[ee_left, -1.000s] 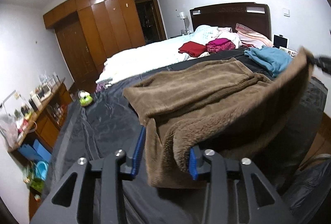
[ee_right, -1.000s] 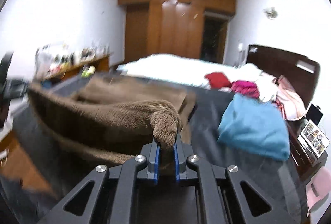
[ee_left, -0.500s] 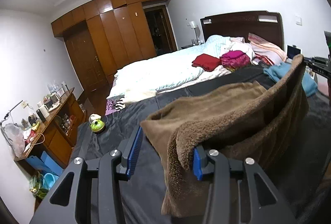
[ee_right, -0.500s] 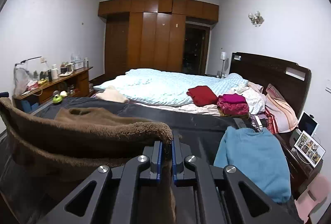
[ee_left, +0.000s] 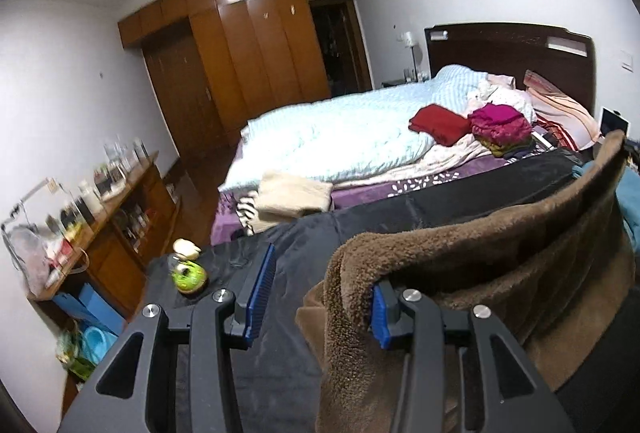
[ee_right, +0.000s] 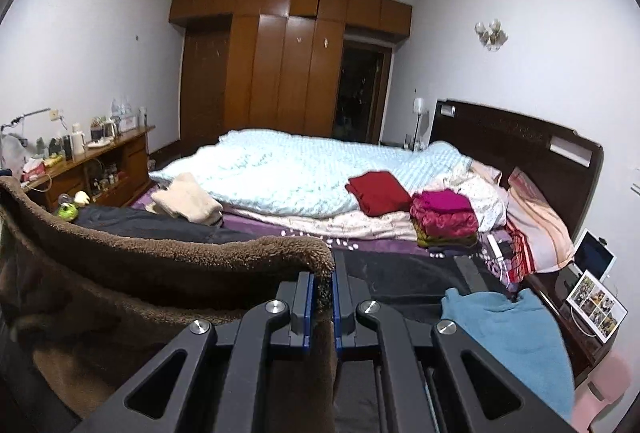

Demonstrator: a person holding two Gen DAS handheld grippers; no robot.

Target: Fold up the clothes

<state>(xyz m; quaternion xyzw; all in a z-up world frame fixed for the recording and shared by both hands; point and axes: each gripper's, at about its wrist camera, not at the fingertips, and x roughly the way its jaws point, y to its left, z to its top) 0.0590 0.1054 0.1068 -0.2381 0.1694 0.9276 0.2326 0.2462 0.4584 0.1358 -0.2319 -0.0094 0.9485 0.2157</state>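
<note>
1. Fleece garment (ee_right: 120,265), brown, thick and limp, hangs between my two grippers above the dark sheet (ee_left: 460,193).
2. Right gripper (ee_right: 321,297) fingers clenched on its top edge.
3. Left gripper (ee_left: 320,297) fingers stand parted; fleece drapes over the right-hand finger (ee_left: 382,317).
4. I judge it soft, non-slippery; hold the corners.

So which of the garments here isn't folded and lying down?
The brown fleece: it hangs stretched between both tongs, while the red, magenta, cream and blue ones lie on the bed.

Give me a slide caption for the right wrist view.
Right tool clamps the brown fleece edge, lifted above the dark bedcover, blue sweater lying alongside.
</note>
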